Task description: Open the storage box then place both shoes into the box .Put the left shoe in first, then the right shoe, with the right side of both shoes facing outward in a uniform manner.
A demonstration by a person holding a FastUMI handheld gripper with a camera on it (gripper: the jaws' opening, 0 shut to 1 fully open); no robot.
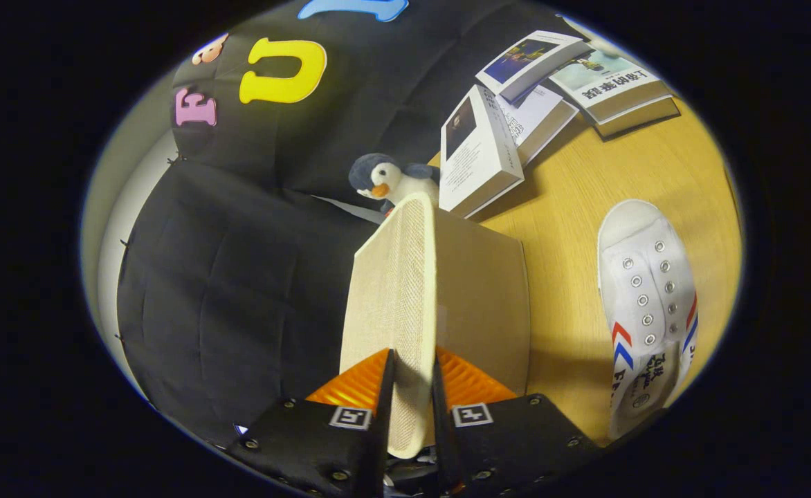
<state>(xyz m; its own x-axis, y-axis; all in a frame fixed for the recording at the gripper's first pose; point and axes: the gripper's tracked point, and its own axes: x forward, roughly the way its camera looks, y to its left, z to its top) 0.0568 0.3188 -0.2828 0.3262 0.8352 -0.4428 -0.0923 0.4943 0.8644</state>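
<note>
Gripper view: the claw [414, 377] is closed on the thin woven edge of a beige fabric panel [395, 290], one finger pressing each face, so the panel stands edge-on between them and runs forward from the tips. The panel looks like the lid or flap of the beige fabric storage box [481, 297], whose plain side wall lies just beside it on the light wooden worktop [585, 207].

By my reading the opening step is under way: the flap is lifted clear of the box, but whether it is fully folded back is hard to say. One white canvas lace-up shoe with red and blue stripes [648, 311] lies on the worktop, well apart from the box on the far side from the black cloth wall, so no shoe has visibly gone in. Both placements appear to remain.

Whether this shoe is the left or the right I cannot tell from here, and its heel end is cut off. The box's interior is hidden behind the raised flap. Beyond the box sit a small grey-and-white plush penguin [388, 180], partly masked by the flap's top, and a loose stack of white-covered books [516, 111].
</note>
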